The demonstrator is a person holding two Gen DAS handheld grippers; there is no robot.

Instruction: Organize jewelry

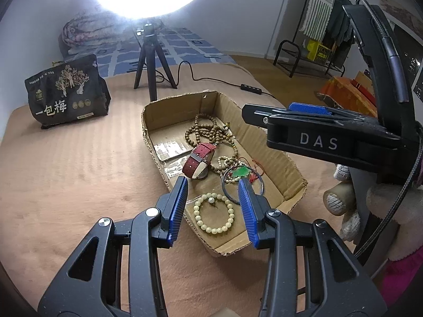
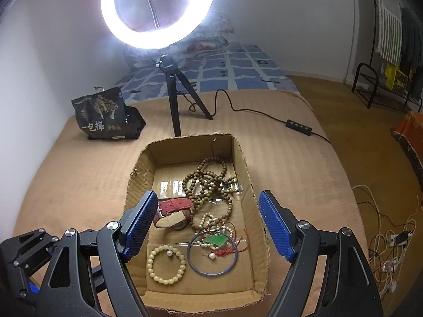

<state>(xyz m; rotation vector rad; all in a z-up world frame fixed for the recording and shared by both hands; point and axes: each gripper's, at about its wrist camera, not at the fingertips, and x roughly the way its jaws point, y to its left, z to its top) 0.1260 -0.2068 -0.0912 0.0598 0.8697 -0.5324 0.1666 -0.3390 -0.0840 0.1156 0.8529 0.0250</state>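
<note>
An open cardboard box [image 1: 277,158] [image 2: 190,142] sits on the tan blanket and holds the jewelry. A cream bead bracelet [image 1: 214,230] [image 2: 166,281] lies flat at its near end around a small pearl [image 1: 211,200] [image 2: 169,252]. Beyond it are a blue bangle [image 2: 211,273], a green jade pendant [image 1: 242,171] [image 2: 215,240], a red-strap watch [image 1: 199,158] [image 2: 174,204] and a brown bead necklace [image 1: 203,129] [image 2: 208,177]. My left gripper [image 1: 212,182] hovers open just above the cream bracelet, pads touching nothing. My right gripper [image 2: 207,195] stands wide open over the box and holds nothing.
A ring light on a black tripod [image 1: 150,60] [image 2: 174,100] stands behind the box, its cable and controller [image 2: 298,126] trailing right. A black snack bag [image 1: 66,95] [image 2: 105,113] sits at the back left. Loose wires [image 2: 391,240] lie on the floor at right.
</note>
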